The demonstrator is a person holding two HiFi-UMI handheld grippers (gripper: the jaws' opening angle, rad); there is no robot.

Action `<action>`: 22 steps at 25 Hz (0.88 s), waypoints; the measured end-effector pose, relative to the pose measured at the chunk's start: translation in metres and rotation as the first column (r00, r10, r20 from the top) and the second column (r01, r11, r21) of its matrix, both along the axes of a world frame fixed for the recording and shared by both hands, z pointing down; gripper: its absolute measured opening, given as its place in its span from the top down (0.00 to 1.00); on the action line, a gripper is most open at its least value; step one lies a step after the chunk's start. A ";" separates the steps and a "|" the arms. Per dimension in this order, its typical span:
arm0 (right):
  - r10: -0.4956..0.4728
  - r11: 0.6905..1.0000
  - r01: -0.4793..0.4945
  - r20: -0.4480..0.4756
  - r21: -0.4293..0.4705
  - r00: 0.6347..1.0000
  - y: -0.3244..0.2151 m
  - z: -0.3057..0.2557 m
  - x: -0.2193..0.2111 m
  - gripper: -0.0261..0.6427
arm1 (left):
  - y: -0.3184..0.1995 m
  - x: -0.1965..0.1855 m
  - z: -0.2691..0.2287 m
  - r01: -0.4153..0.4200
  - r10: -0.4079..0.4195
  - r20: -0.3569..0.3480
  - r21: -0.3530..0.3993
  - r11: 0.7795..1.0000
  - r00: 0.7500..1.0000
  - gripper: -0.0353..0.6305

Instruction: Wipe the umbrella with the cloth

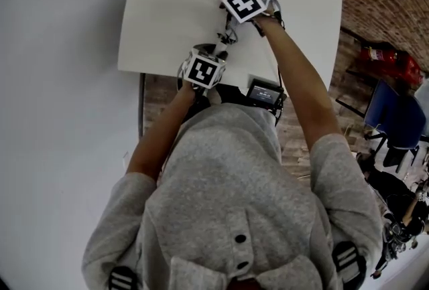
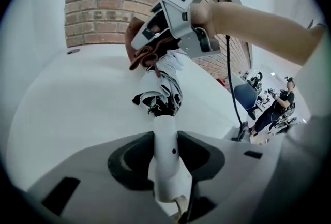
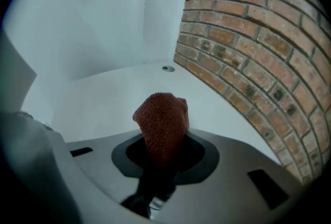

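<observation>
While at table (image 1: 167, 14) edge, left gripper (image 2: 165, 148)

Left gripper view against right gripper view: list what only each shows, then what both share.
Only the left gripper view: the folded umbrella, its white handle clamped by the left gripper, and the person's right forearm. Only the right gripper view: the right gripper pinching the cloth between its jaws. Both: the red-brown cloth, white table, brick wall.

Grey short-sleeved hoodie (image 1: 228, 181) worn; pale grey left tongs (image 2: 165, 151) and right tongs (image 3: 163, 151) bear black-and-white marker cubes (image 1: 204, 71).
</observation>
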State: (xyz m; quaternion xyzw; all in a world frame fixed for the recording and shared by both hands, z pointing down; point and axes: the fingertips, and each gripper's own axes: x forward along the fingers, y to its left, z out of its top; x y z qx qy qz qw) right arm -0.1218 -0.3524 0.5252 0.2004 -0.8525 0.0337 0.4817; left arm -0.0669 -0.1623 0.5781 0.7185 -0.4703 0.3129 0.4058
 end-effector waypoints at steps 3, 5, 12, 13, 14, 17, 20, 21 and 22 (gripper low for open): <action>0.013 0.998 -0.012 -0.017 0.061 1.000 -0.029 -0.008 0.013 0.81 | -0.001 -0.002 -0.001 0.000 0.000 0.011 0.003 1.000 1.000 0.72; 0.059 0.995 -0.058 -0.012 0.080 0.998 -0.049 -0.011 0.025 0.81 | -0.001 -0.003 -0.001 0.000 0.000 0.016 0.001 1.000 1.000 0.72; 0.184 0.972 -0.178 -0.024 0.151 0.983 -0.113 -0.017 0.072 0.81 | 0.001 -0.002 -0.003 -0.001 0.002 0.023 -0.005 1.000 1.000 0.72; 0.203 0.969 -0.195 -0.040 0.152 0.978 -0.120 -0.014 0.083 0.81 | 0.001 -0.001 -0.003 0.003 -0.003 0.014 -0.006 1.000 1.000 0.72; 0.217 0.967 -0.206 -0.060 0.148 0.974 -0.125 -0.009 0.094 0.81 | 0.002 0.000 -0.002 0.007 -0.007 0.006 -0.011 1.000 1.000 0.71; 0.213 0.973 -0.199 -0.124 0.120 0.969 -0.124 0.012 0.125 0.81 | 0.004 -0.001 -0.001 0.013 -0.013 0.004 -0.024 1.000 1.000 0.71; 0.233 0.972 -0.233 -0.126 0.014 0.964 -0.099 0.040 0.146 0.81 | 0.004 -0.001 0.000 0.015 -0.015 0.002 -0.022 1.000 1.000 0.71; 0.239 0.970 -0.242 -0.089 -0.023 0.967 -0.089 0.046 0.144 0.81 | 0.004 -0.001 0.002 0.017 -0.017 0.000 -0.020 1.000 1.000 0.71; 0.251 0.966 -0.253 -0.037 -0.047 0.967 -0.082 0.048 0.140 0.81 | 0.004 -0.002 0.004 0.020 -0.020 -0.002 -0.016 1.000 1.000 0.71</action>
